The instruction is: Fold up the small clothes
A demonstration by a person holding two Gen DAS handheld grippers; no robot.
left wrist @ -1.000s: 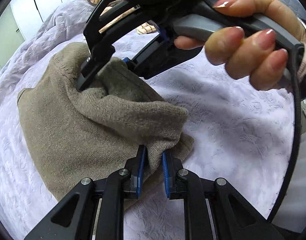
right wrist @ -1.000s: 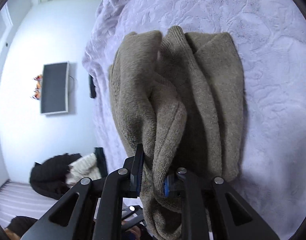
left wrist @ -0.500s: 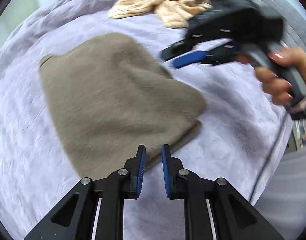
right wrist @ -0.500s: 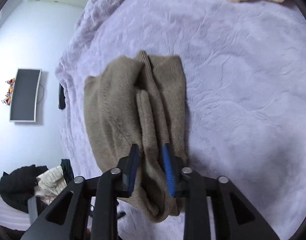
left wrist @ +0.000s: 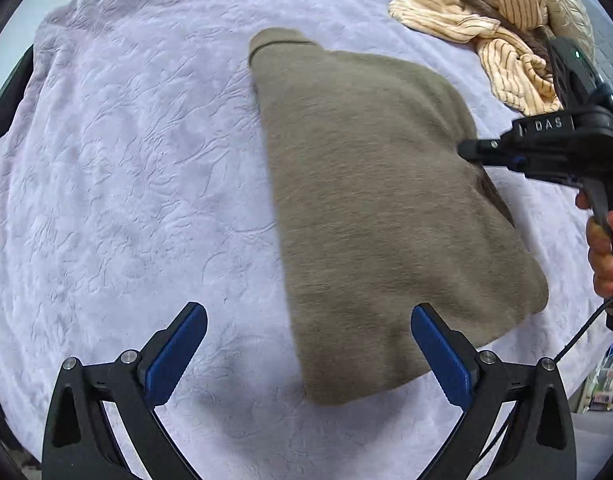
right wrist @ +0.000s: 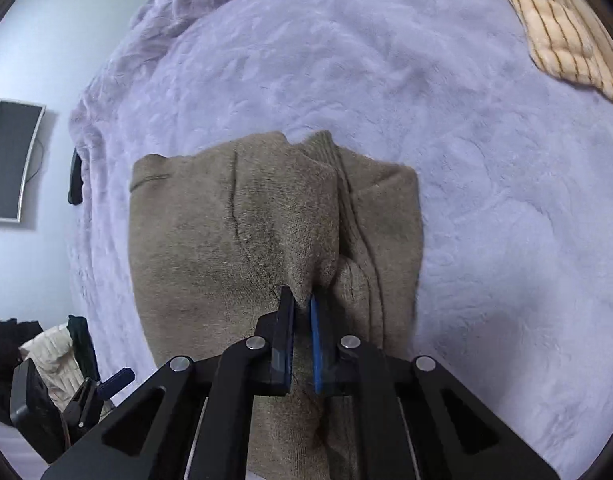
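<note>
Left wrist view: your left gripper (left wrist: 308, 344) is opening wide, jaws far apart w/ nothing between the pads. It hangs over the lilac bedspread (left wrist: 126, 160), just above the near corner of the taupe knit sweater (left wrist: 378, 208). The sweater lies folded flat, roughly mid-bed, collar end toward the far edge. Your right gripper (left wrist: 466, 149) comes in from the right side, tip at the sweater's right edge; your hand (left wrist: 604, 252) is on its handle. A cream striped garment (left wrist: 502, 40) sits bunched at the far right corner of the bed.

Right wrist view: right gripper (right wrist: 302, 304) jaws are pinched closed on a raised fold of the sweater (right wrist: 226, 240), fabric caught between the pads. The striped garment (right wrist: 566, 40) lies well apart, toward the far edge.
</note>
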